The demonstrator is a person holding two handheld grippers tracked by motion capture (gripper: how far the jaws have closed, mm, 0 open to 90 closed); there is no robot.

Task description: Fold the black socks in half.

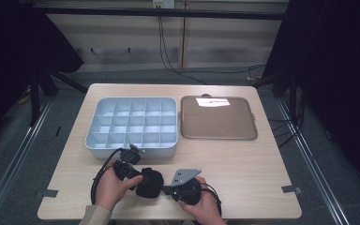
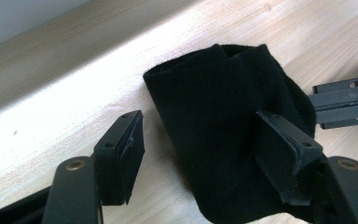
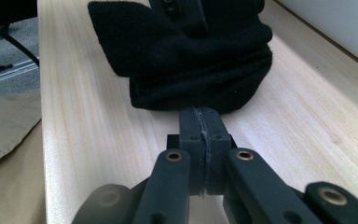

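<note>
My left gripper (image 1: 132, 165) stands wide around a black sock (image 1: 150, 183) bunched on the table (image 1: 243, 159) near my edge; 1 pad rests against the cloth, the other is clear of it. My right gripper (image 1: 168, 189) is pinched tight at the sock's edge, though whether it pinches cloth I cannot tell. I judge I am folding it, so next my left jaws must close. Beyond stand a grey divided box (image 1: 131, 123) and a brown tray (image 1: 218, 118), neither blocking me.
</note>
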